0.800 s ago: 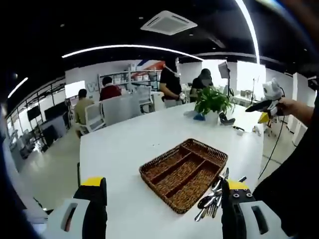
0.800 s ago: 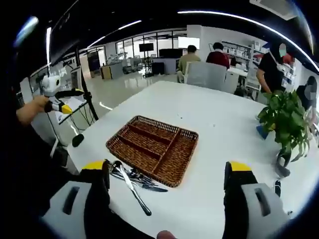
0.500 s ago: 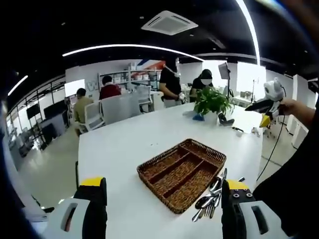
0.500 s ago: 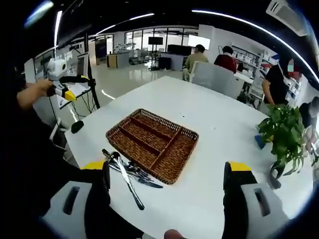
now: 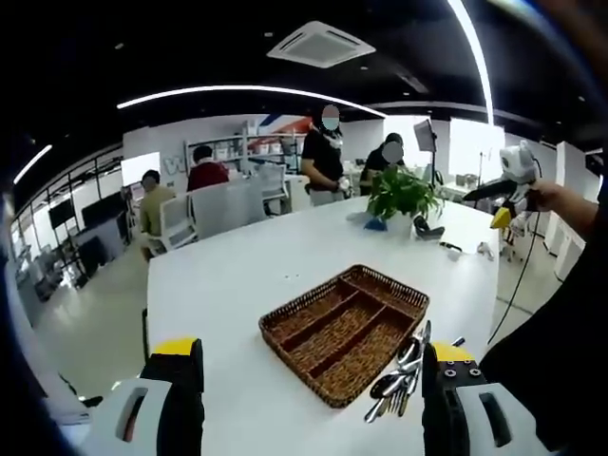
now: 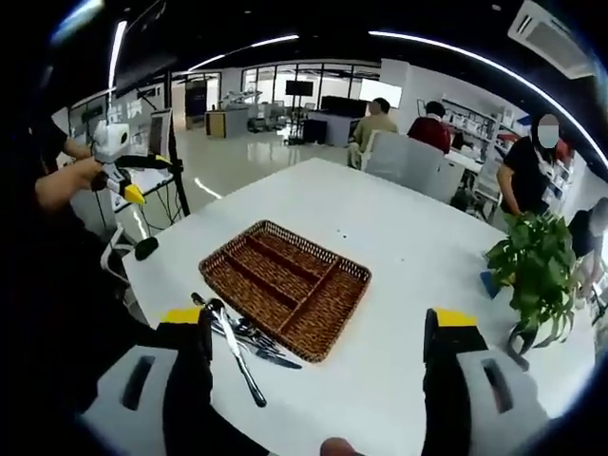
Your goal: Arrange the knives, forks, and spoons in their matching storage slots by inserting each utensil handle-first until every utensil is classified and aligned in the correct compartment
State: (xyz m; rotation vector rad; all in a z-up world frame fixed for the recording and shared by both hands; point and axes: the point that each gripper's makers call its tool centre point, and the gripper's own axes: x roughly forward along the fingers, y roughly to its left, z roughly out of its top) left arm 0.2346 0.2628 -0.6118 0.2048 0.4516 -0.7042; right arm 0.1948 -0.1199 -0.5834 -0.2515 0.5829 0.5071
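Utensils [image 6: 237,340] of shiny metal heaped beside rectangular woven wicker tray [image 6: 285,285], smooth white table [image 5: 237,275], both tools' jaws apart.

Both views are bright and evenly lit from long ceiling light strips [image 5: 247,92], which the fisheye bends into arcs. Daylight comes in through far windows [image 6: 285,84] and blows out to white. The white bench [image 5: 266,256] reflects light softly, with only faint shadows under the basket [image 6: 285,285]. The floor [image 6: 228,161] shows glare. Edges curve strongly and go soft; distant people look slightly blurred.
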